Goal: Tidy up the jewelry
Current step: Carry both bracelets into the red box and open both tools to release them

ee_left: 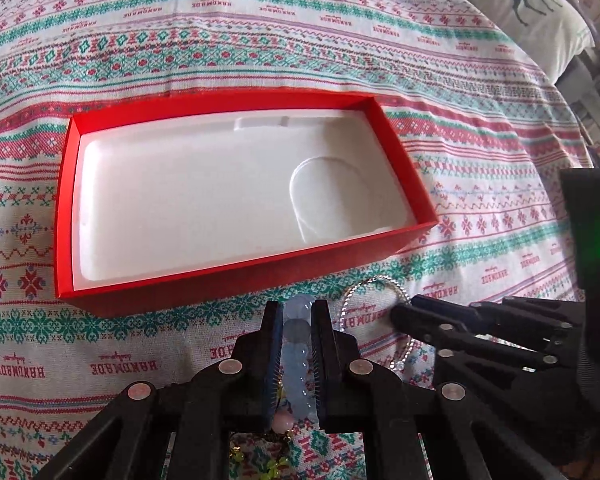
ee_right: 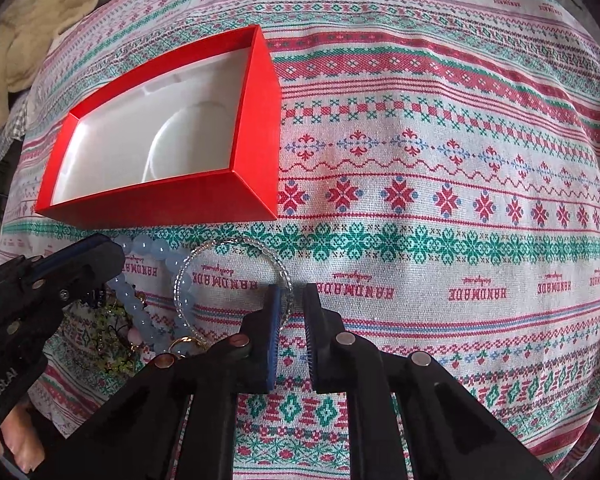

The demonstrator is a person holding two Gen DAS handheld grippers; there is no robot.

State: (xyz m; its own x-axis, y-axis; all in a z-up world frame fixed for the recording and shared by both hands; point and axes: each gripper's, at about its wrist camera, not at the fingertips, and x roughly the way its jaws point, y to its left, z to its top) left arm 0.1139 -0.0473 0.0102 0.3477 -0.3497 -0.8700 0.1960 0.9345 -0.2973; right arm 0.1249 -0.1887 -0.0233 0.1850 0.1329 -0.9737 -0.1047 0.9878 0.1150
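Observation:
A pale blue bead bracelet [ee_left: 297,330] stands between the pads of my left gripper [ee_left: 298,312], which is shut on it just in front of the red box [ee_left: 220,278]. The box is open and its white insert [ee_left: 204,196] holds nothing. In the right wrist view a thin clear bead bracelet [ee_right: 228,245] lies on the cloth. One strand runs between the fingertips of my right gripper [ee_right: 291,296], whose jaws have narrowed onto it. The blue bracelet [ee_right: 156,252] curves beside it, below the box [ee_right: 160,204]. My right gripper [ee_left: 400,311] reaches in from the right in the left wrist view.
A pile of yellow-green beads [ee_right: 112,332], a pink bead [ee_right: 134,336] and a gold ring [ee_right: 180,346] lie left of the clear bracelet. The patterned cloth [ee_right: 420,160] stretches to the right. A deer pillow [ee_left: 528,4] and a beige cloth [ee_right: 32,40] sit at the edges.

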